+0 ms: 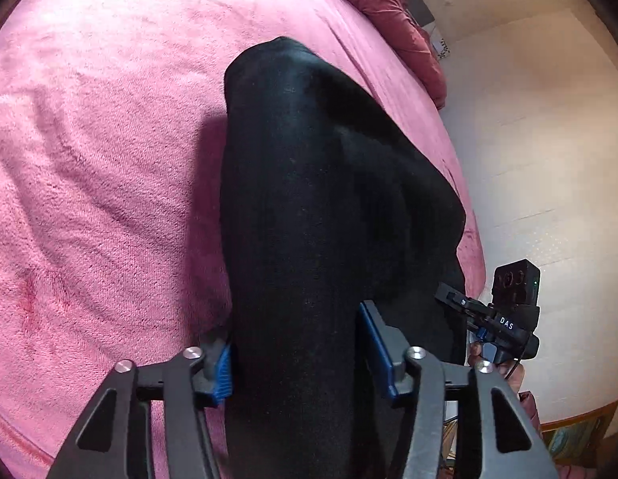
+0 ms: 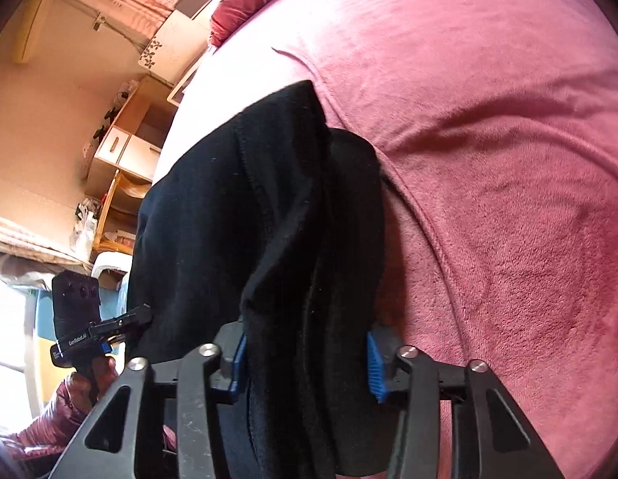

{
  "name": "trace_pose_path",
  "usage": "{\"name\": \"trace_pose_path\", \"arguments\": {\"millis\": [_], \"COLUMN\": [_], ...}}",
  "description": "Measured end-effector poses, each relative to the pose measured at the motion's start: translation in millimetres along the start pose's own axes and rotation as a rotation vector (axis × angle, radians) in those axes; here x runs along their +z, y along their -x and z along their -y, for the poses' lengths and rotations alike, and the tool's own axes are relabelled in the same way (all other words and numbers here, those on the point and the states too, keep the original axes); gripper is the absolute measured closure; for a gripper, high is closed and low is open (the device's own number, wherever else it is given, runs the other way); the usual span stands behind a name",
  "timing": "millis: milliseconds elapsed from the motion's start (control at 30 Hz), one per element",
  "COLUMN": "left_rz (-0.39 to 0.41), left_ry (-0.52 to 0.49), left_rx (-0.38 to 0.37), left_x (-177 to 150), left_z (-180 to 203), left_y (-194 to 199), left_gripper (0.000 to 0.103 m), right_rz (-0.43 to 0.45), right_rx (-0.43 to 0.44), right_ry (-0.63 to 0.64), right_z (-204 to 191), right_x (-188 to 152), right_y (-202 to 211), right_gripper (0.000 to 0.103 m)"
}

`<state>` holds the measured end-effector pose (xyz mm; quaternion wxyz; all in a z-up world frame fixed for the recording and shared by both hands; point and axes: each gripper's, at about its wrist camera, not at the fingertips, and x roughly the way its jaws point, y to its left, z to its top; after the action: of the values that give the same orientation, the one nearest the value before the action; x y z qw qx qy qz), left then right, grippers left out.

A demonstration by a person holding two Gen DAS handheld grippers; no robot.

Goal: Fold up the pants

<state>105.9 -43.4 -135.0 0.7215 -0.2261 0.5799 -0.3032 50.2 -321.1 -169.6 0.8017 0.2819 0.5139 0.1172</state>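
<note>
pink fleece bedding [image 1: 109,159] is covering the bed, and the black pants [image 1: 309,199] are lying bunched near its edge, running toward the dark red pillow [image 1: 393,12]. the left gripper [image 1: 297,363] is clamping one thick bundle of the fabric; the right gripper [image 2: 307,363] is straddling another, though whether its pads are pressing is unclear. the folding looks early: nothing is lying flat or neatly creased yet.

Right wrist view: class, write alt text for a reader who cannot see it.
Black pants lie bunched on a pink blanket, with a thick fold of the cloth between the blue pads of the right claw. At far left, a hand holds the left claw at the pants' other edge.
</note>
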Motion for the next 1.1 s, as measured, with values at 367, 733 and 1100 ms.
{"name": "trace_pose_path", "arguments": {"millis": [367, 733, 1100], "left_rz": [0.166, 0.233, 0.213], "left_ry": [-0.120, -0.095, 0.030], "left_rx": [-0.029, 0.170, 0.267], "left_x": [30.0, 120.4, 117.1], "left_z": [17.3, -29.5, -88.5], "left_y": [69.3, 100.2, 67.1], "left_gripper": [0.066, 0.064, 0.045], "right_rz": [0.055, 0.005, -0.063], "right_rx": [0.070, 0.117, 0.056], "right_ry": [0.168, 0.175, 0.086], "right_z": [-91.9, -163.9, -145.8], "right_x": [54.1, 128.5, 134.2], "right_y": [-5.1, -100.2, -161.2], "right_gripper": [0.064, 0.064, 0.055]}}
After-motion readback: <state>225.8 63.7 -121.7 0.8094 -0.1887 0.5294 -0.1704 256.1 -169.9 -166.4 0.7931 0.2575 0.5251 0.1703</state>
